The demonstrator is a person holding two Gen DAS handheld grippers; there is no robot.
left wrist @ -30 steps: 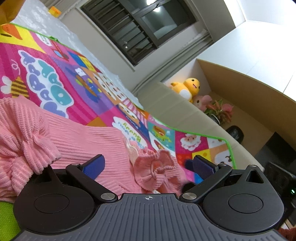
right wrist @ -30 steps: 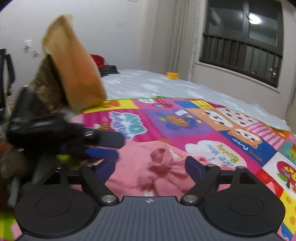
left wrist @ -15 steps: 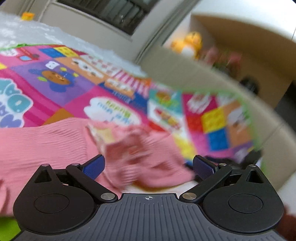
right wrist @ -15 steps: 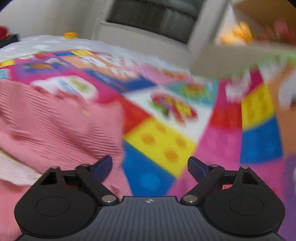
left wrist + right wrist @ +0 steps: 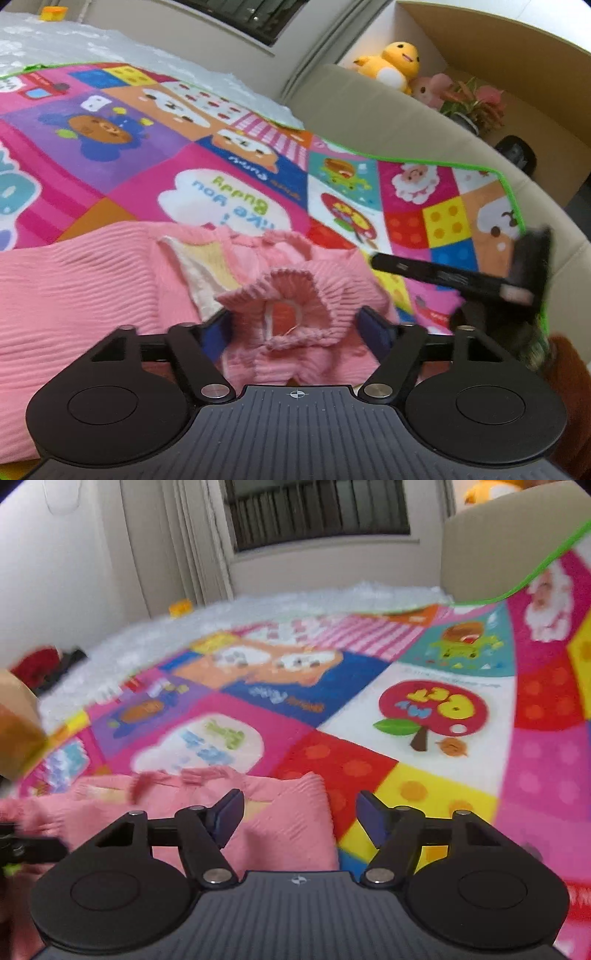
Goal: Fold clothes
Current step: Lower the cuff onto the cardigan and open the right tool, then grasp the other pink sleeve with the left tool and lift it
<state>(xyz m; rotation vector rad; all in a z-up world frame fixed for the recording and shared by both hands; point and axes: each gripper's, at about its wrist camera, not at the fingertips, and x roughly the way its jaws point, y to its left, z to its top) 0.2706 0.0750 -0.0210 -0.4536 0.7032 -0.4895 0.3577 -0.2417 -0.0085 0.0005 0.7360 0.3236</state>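
Straddling a bunched, ribbed cuff (image 5: 291, 306) of a pink knitted garment (image 5: 92, 288), the left gripper (image 5: 295, 328) has its two blue-tipped fingers spread wide on either side of the fabric, not yet pinching it, a placement that suits taking hold of the sleeve end. Nearby, the right gripper (image 5: 299, 812) also stands wide apart and holds nothing; it hovers low over the garment's outer edge (image 5: 314, 794), apparently lined up over that side. The garment lies spread but rumpled on a brightly coloured children's play mat (image 5: 229, 155), which gives it a flat surface for folding. Whether any fold has been made cannot be told. Just beyond the cuff, the right gripper shows in the left view as a dark blurred bar. Farther off, a beige sofa (image 5: 388, 107) borders the mat, with a yellow plush toy (image 5: 395, 62) behind it.
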